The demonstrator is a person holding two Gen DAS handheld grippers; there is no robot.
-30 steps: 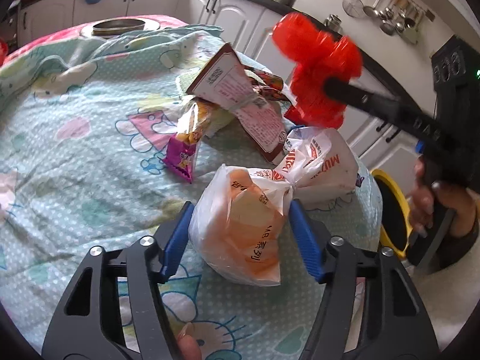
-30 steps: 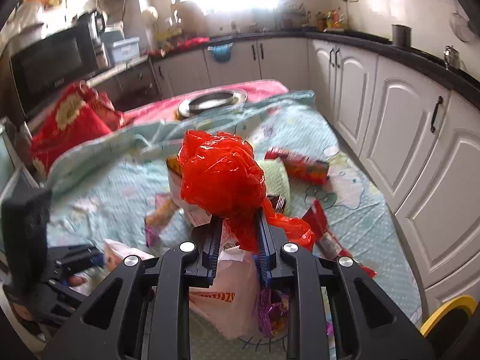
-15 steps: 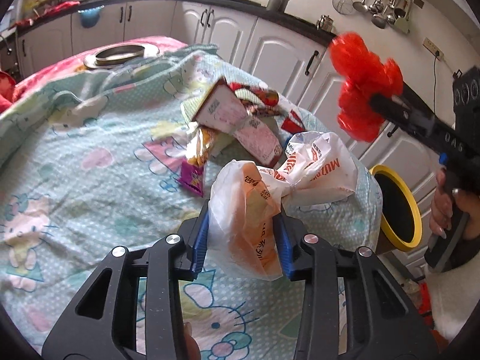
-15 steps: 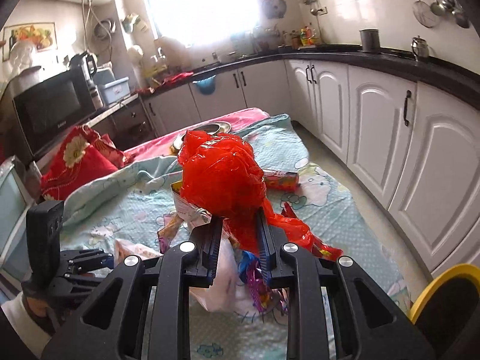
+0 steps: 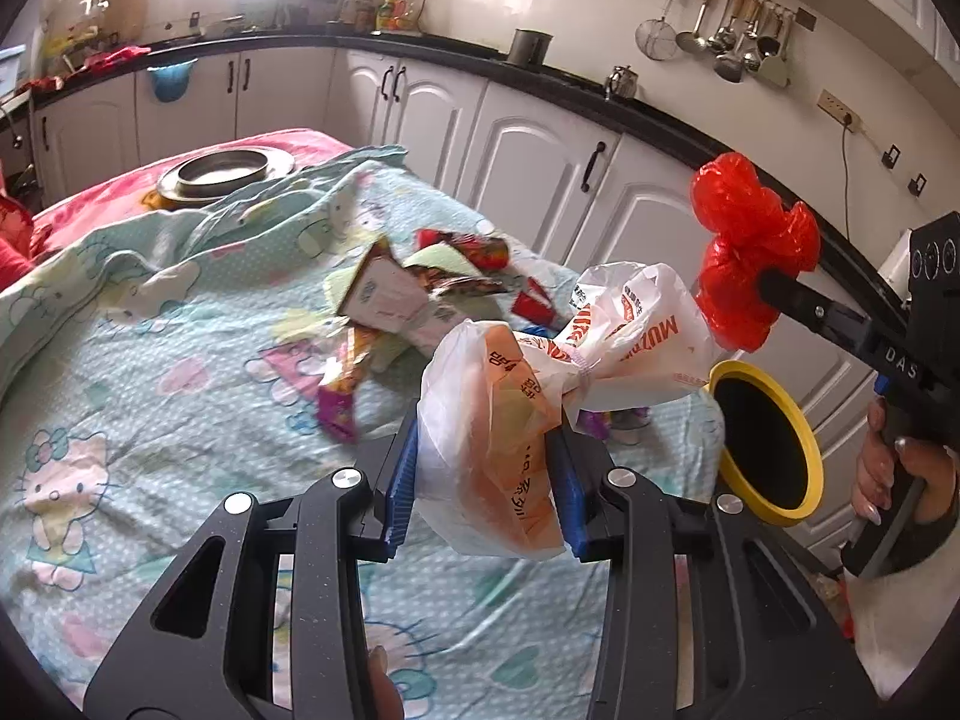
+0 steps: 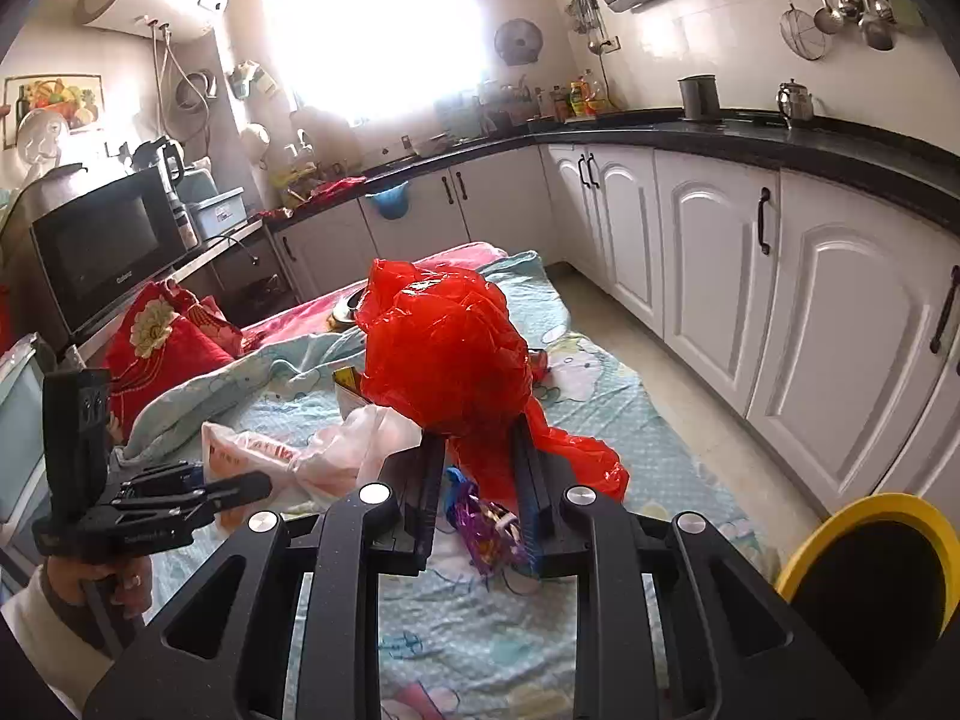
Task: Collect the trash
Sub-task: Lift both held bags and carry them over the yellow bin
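The left gripper (image 5: pixel 483 483) has its jaws closed on the white bag (image 5: pixel 510 414), clear of the bed (image 5: pixel 150 408); the right gripper (image 6: pixel 477 495) pinches the red bag (image 6: pixel 444 348) in narrow jaws, near the bin (image 5: pixel 762 438). Both bags look light, soft and crinkly, likely slippery, so a hold on the bunched bulk or the knotted neck seems safest. The bin's black inside shows no contents from here. The white bag seems to hold orange packets. More wrappers (image 5: pixel 390 306) lie loose on the bed
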